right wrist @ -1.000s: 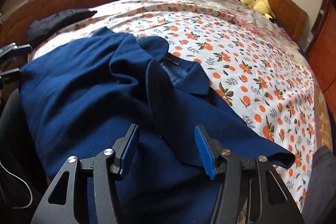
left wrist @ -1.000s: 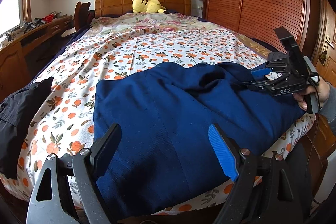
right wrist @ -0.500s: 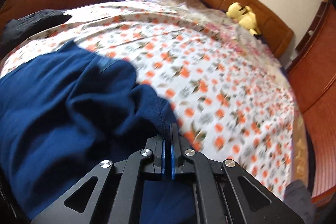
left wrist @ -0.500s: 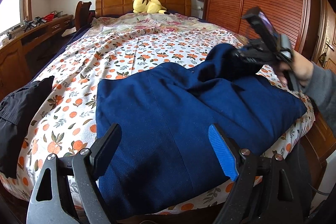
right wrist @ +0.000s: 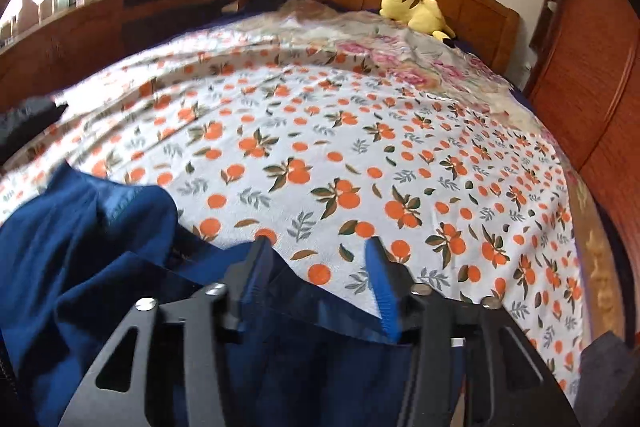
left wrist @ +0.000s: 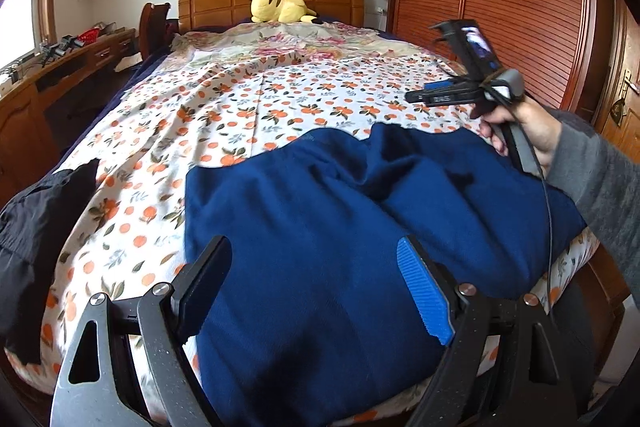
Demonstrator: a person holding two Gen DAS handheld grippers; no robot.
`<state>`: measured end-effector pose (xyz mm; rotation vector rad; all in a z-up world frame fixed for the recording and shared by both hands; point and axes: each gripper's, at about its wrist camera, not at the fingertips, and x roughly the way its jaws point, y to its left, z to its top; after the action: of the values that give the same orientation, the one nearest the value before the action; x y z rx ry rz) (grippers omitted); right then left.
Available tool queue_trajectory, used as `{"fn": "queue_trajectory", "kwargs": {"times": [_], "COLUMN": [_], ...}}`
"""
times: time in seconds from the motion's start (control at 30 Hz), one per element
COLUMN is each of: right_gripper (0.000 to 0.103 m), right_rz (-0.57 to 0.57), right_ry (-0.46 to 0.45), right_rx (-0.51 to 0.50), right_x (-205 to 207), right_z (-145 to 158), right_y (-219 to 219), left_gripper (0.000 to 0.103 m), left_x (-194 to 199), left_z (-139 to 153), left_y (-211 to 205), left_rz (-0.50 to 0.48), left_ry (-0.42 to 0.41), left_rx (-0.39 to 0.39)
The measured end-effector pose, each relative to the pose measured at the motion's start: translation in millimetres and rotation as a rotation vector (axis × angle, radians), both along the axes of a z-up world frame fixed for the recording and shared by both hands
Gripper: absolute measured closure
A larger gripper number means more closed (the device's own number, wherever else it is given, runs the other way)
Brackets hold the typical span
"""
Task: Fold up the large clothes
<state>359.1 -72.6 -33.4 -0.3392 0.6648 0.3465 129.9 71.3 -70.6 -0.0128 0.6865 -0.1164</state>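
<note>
A: Where's the garment?

B: The blue garment (left wrist: 320,227) lies across the near end of the bed (left wrist: 248,107), rumpled towards its far right, where a fold is bunched up. Part of it hangs over the near edge.

A: And the tongs?

B: The left tongs (left wrist: 316,291) stand wide open over the near part of the cloth, gripping nothing. The right tongs (right wrist: 316,283) are opening, about half apart; the cloth's edge lies below them, but the pads don't press on it, so I'd say they hold nothing.

A: What could go wrong from here?

B: The bunched fold at the far right may stay as a lump; if the next fold goes over it, the result will be crooked. The cloth hanging over the near edge could drag the whole piece off the bed once one side is lifted. With the right tongs only half open, a pinch could catch two layers instead of one. Also the cable on the right hand (left wrist: 520,127) hangs close to the cloth and might snag.

A: Count things for me.

B: One blue garment. One black garment (left wrist: 36,227) at the bed's near left edge. One yellow plush (left wrist: 280,7) by the headboard. One bed. Two tongs. One counter (left wrist: 60,67) along the left wall, with small clutter I can't count.
</note>
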Motion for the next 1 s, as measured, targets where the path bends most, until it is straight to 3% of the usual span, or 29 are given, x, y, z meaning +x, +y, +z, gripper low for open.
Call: {"fn": "queue_trajectory", "kwargs": {"times": [0.13,0.37,0.7,0.83,0.9,0.93,0.97,1.0], "right_gripper": [0.046,0.046,0.046,0.047,0.067,0.095,0.103,0.103], "right_rz": [-0.006,-0.072,-0.072,-0.081,-0.061,-0.04,-0.021,-0.017], "right_ry": [0.005,0.098,0.274,0.306,0.306,0.31,0.301,0.269], "right_rx": [0.033,0.018,0.058,0.11,0.131,0.147,0.146,0.117], "right_x": [-13.7,-12.9,-0.2,14.7,14.8,13.5,12.0,8.4], "right_z": [3.6,-23.3,-51.7,-53.5,-55.2,-55.6,-54.8,-53.5], "right_y": [-34.0,-83.0,-105.2,-115.7,-115.5,-114.1,-112.0,-109.2], "left_gripper": [0.018,0.019,0.069,0.069,0.07,0.083,0.09,0.097], "left_x": [34.2,113.1,186.4,197.0,200.3,202.4,203.8,204.3], "left_z": [4.4,-2.6,-47.2,-59.2,-62.6,-64.1,-65.5,-65.4], "left_y": [-9.6,-28.7,-35.5,-34.5,-35.4,-35.7,-35.2,-34.9], "left_rz": [-0.037,-0.094,-0.088,-0.086,-0.084,-0.083,-0.085,-0.081], "left_ry": [0.004,0.067,0.268,0.316,0.324,0.328,0.337,0.339], "left_rx": [-0.003,0.026,0.078,0.048,0.045,0.037,0.022,0.018]}}
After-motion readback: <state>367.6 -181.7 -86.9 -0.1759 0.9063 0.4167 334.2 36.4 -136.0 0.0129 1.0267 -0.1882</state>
